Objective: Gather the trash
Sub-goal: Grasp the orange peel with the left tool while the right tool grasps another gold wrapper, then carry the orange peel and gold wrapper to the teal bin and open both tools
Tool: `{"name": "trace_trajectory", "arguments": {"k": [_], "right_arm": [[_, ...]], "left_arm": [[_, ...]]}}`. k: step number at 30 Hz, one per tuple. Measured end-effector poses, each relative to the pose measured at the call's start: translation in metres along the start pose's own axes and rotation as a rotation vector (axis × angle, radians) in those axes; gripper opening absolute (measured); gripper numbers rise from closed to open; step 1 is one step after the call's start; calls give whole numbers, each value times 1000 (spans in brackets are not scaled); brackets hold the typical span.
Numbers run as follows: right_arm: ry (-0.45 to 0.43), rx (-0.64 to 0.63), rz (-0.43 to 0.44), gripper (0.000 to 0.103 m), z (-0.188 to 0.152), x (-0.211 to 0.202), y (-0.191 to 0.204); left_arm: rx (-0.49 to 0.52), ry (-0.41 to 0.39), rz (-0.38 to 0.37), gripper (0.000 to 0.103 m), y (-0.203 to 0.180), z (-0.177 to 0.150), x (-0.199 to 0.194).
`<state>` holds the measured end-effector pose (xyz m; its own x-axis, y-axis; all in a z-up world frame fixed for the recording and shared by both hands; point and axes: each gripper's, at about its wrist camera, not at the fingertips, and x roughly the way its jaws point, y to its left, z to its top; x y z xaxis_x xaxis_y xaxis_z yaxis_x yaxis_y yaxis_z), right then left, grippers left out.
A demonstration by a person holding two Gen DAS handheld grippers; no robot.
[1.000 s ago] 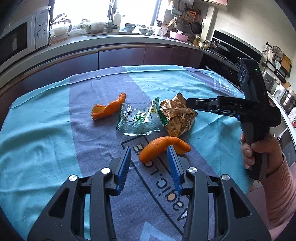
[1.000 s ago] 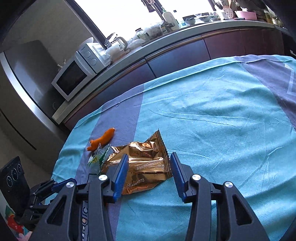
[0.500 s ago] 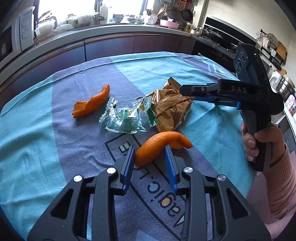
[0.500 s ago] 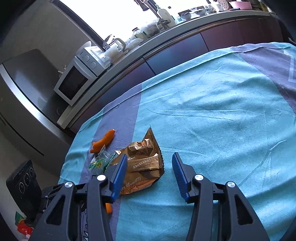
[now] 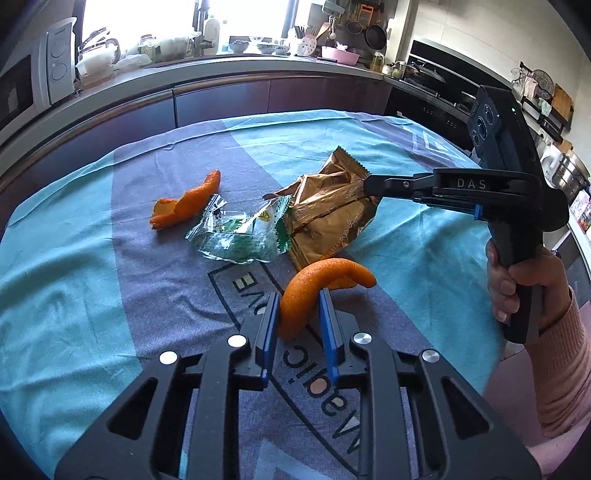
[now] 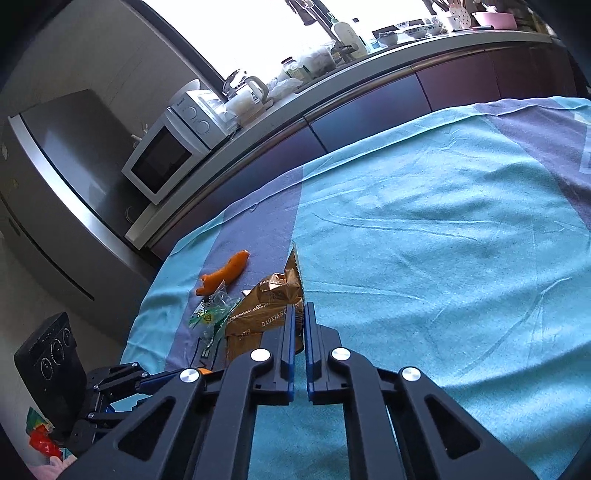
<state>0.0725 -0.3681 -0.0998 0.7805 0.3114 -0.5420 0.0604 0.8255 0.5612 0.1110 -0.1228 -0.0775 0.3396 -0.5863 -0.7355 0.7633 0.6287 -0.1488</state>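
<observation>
The left gripper [image 5: 298, 297] pinched the near orange peel [image 5: 320, 284] on the tablecloth [image 5: 74, 258]; the right gripper [image 6: 300, 314] clamped the gold wrapper [image 6: 264, 314]. Lifting both straight up, grips firm, seemed wise.

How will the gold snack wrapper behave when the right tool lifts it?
The gold wrapper is creased and torn open, so probably light and floppy. The right tool pinches one edge, so the rest will likely droop. Foil may slip.

home kitchen: curved worktop [image 5: 229, 68] with dark cabinet fronts, white microwave [image 6: 166, 155], kettle [image 6: 245, 86], steel fridge [image 6: 55, 184], hanging pans [image 5: 375, 35], hob [image 5: 436, 79], window behind the counter.
</observation>
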Motion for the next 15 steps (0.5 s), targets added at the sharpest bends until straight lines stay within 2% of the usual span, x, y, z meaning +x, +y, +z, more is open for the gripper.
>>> {"name": "trace_trajectory", "arguments": {"k": [9,15], "right_arm": [[-81,-24,-18,3,2,-33,11],[-122,-44,2,2,4,-48,23]], "left_arm": [[-104,-72,21,19,23,-12,-36],[-160,-123,69,19,43,-23,-68]]}}
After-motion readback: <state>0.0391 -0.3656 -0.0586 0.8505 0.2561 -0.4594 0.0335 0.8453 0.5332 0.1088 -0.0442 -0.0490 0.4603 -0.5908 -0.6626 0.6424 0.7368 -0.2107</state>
